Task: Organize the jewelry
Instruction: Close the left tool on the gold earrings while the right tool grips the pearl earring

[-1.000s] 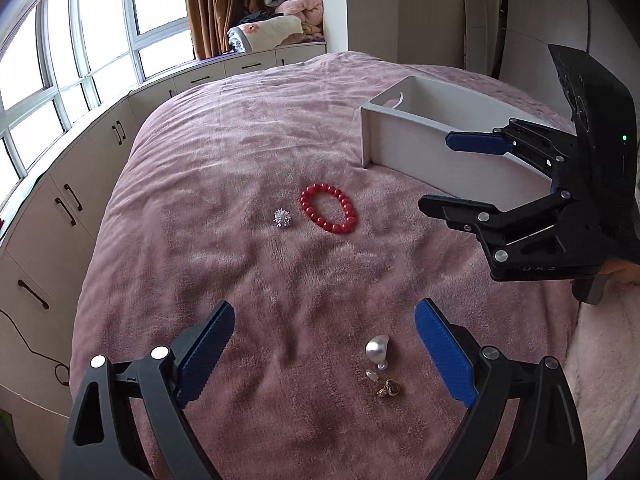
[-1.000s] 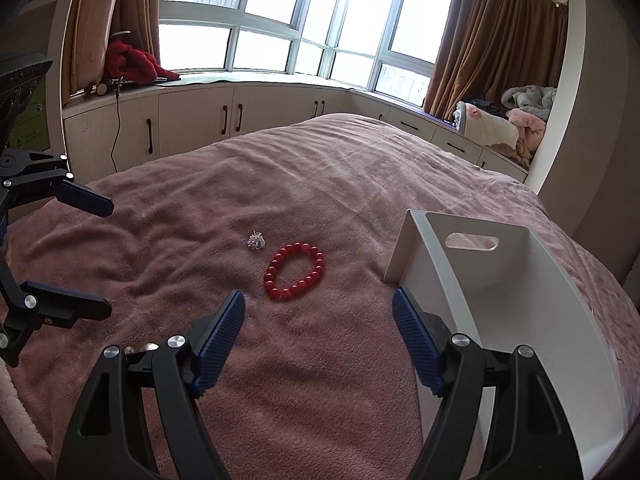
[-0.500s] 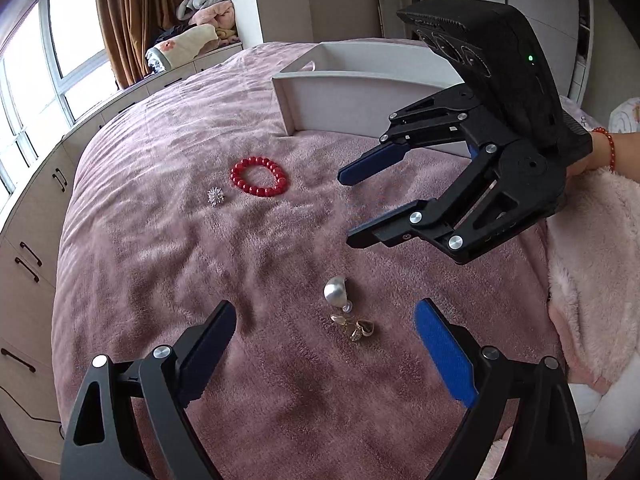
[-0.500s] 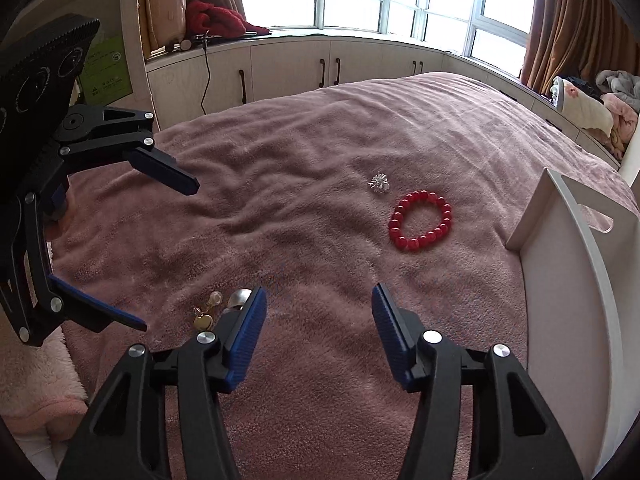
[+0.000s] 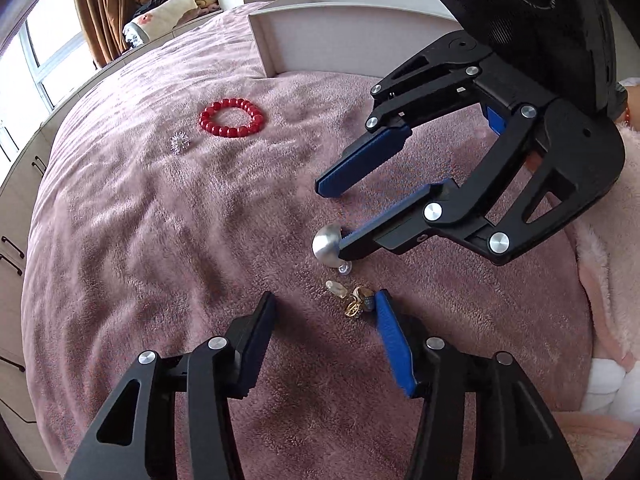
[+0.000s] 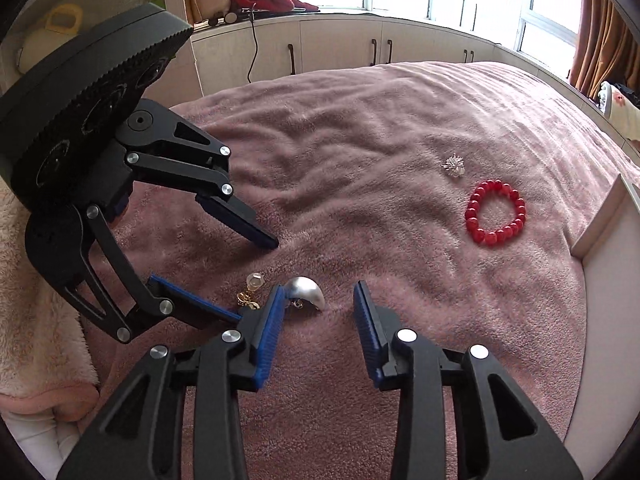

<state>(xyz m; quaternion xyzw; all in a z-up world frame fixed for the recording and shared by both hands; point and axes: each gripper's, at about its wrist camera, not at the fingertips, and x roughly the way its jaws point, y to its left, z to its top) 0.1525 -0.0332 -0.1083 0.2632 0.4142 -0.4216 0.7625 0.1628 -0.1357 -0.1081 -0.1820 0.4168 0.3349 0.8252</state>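
Observation:
On the pink bedspread (image 5: 160, 240) lie a silver dome earring (image 5: 326, 246), a small gold earring cluster (image 5: 356, 300), a red bead bracelet (image 5: 232, 118) and a spiky crystal piece (image 5: 179, 142). My left gripper (image 5: 324, 300) is low over the spread and its jaws are closing. The gold cluster (image 6: 248, 300) lies between them, beside one blue pad, ungripped. My right gripper (image 6: 319, 290) is also closing. The silver earring (image 6: 306, 296) sits between its pads against one of them, while the other pad stands clear. In the right wrist view, the left gripper (image 6: 254, 280) straddles the gold cluster.
A white open box (image 5: 340, 32) stands at the far side of the bed, beyond the bracelet (image 6: 496, 212) and crystal piece (image 6: 454, 165). A fluffy pale pink blanket (image 5: 608, 280) lies close beside the grippers. Cabinets (image 6: 340, 48) run under the windows around the bed.
Both grippers have dropped toward the bedspread and tipped further down. Their jaws have narrowed, the left around the gold cluster, the right around the silver earring.

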